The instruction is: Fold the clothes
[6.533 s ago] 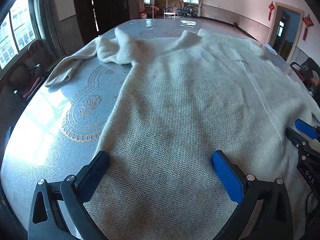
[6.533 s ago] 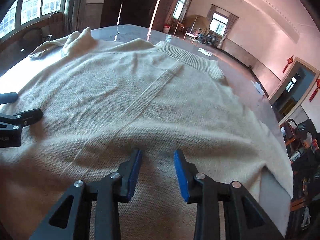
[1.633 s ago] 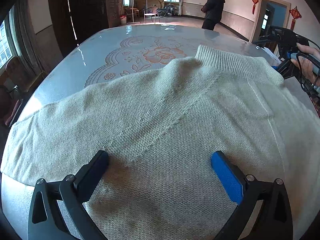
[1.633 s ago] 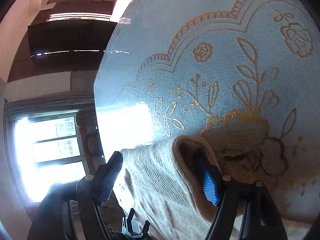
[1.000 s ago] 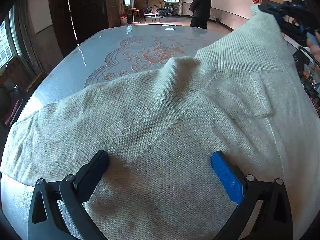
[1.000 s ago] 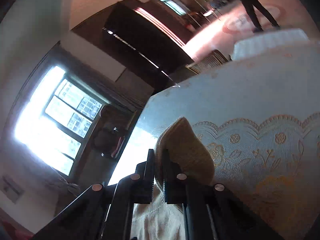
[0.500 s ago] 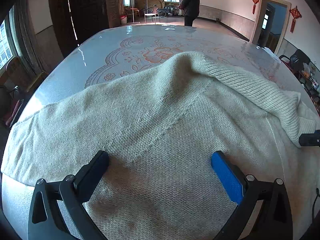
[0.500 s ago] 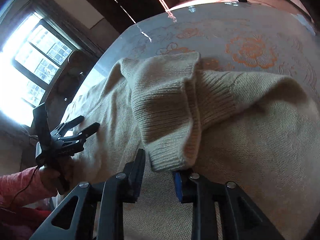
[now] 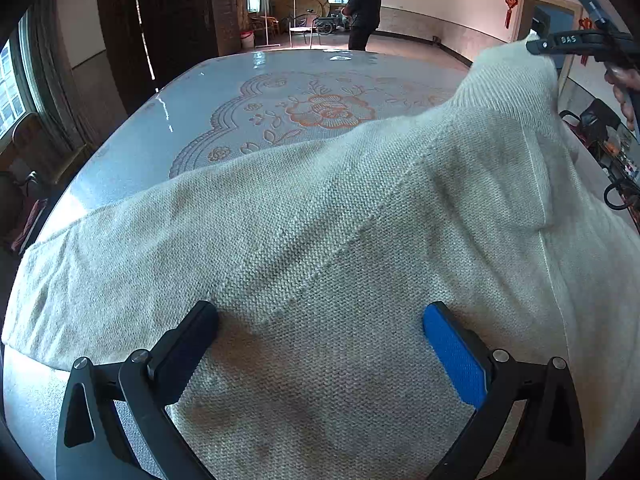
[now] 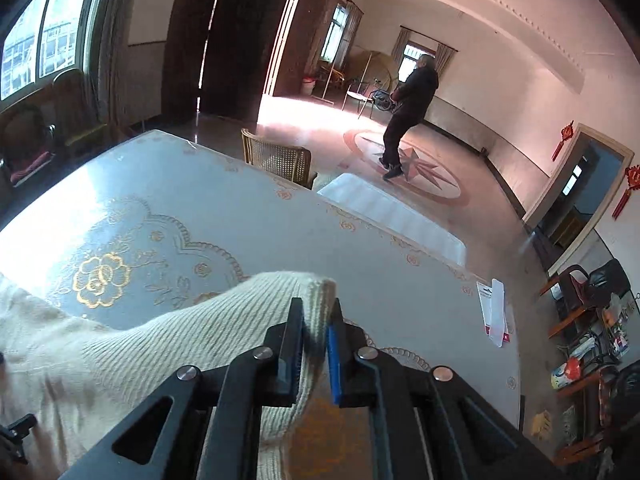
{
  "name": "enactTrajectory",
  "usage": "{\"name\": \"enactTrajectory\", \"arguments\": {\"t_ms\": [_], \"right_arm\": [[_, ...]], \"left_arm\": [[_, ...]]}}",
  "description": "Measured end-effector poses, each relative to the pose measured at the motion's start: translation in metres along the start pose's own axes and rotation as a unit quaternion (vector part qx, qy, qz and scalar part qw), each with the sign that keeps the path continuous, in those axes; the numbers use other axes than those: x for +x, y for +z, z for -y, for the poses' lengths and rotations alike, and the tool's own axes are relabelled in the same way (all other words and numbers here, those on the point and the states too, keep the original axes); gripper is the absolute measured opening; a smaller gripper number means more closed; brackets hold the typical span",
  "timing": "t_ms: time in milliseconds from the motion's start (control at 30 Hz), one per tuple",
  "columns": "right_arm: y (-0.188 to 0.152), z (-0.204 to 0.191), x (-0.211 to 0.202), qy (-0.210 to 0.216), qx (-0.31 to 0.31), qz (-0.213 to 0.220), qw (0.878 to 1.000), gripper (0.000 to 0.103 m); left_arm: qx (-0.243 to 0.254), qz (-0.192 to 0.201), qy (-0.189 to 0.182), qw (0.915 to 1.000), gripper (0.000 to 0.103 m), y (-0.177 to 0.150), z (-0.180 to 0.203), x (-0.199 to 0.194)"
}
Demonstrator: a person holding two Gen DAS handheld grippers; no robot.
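Observation:
A cream knit sweater [image 9: 320, 240] lies spread on the table with the pale blue floral cloth [image 9: 280, 92]. My left gripper [image 9: 320, 320] is open, its fingers resting on the sweater's body near the front edge. My right gripper [image 10: 316, 320] is shut on the sweater's ribbed collar edge [image 10: 312, 284] and holds it up above the table. It also shows at the upper right of the left wrist view [image 9: 560, 42], lifting the collar corner [image 9: 516, 68].
A paper card [image 10: 494, 312] lies near the table's right edge. A wicker chair [image 10: 276, 158] stands at the far side. A person in black [image 10: 412, 108] walks in the room beyond. Shelves and clutter [image 10: 592, 344] are at the right.
The right gripper has closed on the ribbed collar edge and lifted it up and away from the sweater's body, where it lay folded over half a second ago. The left gripper has not moved.

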State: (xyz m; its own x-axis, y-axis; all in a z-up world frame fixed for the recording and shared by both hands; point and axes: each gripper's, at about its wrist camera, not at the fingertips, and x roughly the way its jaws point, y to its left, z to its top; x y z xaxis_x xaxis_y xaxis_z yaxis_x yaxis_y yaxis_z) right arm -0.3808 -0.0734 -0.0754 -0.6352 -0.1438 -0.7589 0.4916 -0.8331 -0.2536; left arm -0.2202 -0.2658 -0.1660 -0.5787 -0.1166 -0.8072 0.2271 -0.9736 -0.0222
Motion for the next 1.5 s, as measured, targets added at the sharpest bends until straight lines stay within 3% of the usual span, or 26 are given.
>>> {"name": "enactTrajectory", "arguments": {"t_ms": [67,100,167,200,300,367,400,533,600,667,800,967,1133,1267,1367,1433,1500], "right_arm": [[-0.012,0.014,0.042,-0.014,0.026,-0.102,0.994,0.025],[-0.025,0.023,0.047,-0.031,0.039,-0.116,0.992,0.025],[-0.039,0.030,0.041,-0.050,0.052,-0.085,0.994,0.025],[-0.042,0.027,0.036,-0.037,0.048,-0.069,0.996,0.028],[-0.031,-0.016,0.026,0.059,0.012,-0.028,0.998,0.027],[-0.018,-0.052,0.021,0.134,-0.012,-0.010,0.991,0.027],[-0.011,-0.073,0.020,0.152,-0.030,-0.004,0.988,0.027],[0.000,-0.145,0.034,0.176,-0.106,-0.016,0.978,0.027],[-0.010,-0.163,0.045,0.167,-0.127,-0.049,0.977,0.027],[-0.028,-0.163,0.054,0.128,-0.125,-0.092,0.980,0.027],[-0.059,-0.137,0.036,0.126,-0.078,-0.106,0.983,0.028],[-0.048,-0.120,0.030,0.135,-0.048,-0.112,0.983,0.028],[-0.027,-0.109,0.069,0.084,-0.040,-0.147,0.985,0.028],[-0.003,-0.110,0.096,0.086,-0.019,-0.129,0.988,0.029],[0.019,-0.118,0.110,0.119,-0.013,-0.102,0.988,0.031],[0.027,-0.102,0.100,0.170,0.028,-0.056,0.983,0.026],[0.029,-0.073,0.078,0.190,0.084,-0.001,0.978,0.028]], "left_arm": [[0.000,0.000,0.000,1.0000,0.103,0.001,0.000,0.001],[0.000,0.000,0.000,1.0000,0.103,0.000,0.001,0.000],[0.000,0.000,0.000,1.0000,0.103,0.000,0.002,-0.001],[0.000,0.000,0.000,1.0000,0.103,0.000,0.001,0.000],[0.000,0.000,0.000,1.0000,0.103,0.000,0.000,0.001],[0.001,0.000,-0.001,1.0000,0.103,0.000,-0.002,0.003],[0.001,0.000,-0.001,1.0000,0.103,0.000,-0.002,0.002],[0.000,0.000,-0.002,1.0000,0.103,-0.002,0.000,-0.001],[0.000,0.000,-0.002,1.0000,0.103,-0.002,0.000,-0.001],[0.000,0.000,-0.002,1.0000,0.103,-0.002,0.000,-0.001],[0.000,0.000,-0.002,1.0000,0.103,-0.001,0.000,0.001],[0.001,0.000,-0.002,1.0000,0.103,-0.001,0.003,0.001],[0.000,0.000,-0.003,1.0000,0.103,0.000,0.001,0.000],[0.000,0.000,-0.003,1.0000,0.103,-0.004,0.003,-0.008],[-0.001,0.001,-0.004,1.0000,0.103,-0.004,0.003,-0.009],[-0.001,0.001,-0.004,1.0000,0.103,-0.004,0.003,-0.009],[-0.001,0.001,-0.004,1.0000,0.103,-0.004,0.004,-0.009]]}}
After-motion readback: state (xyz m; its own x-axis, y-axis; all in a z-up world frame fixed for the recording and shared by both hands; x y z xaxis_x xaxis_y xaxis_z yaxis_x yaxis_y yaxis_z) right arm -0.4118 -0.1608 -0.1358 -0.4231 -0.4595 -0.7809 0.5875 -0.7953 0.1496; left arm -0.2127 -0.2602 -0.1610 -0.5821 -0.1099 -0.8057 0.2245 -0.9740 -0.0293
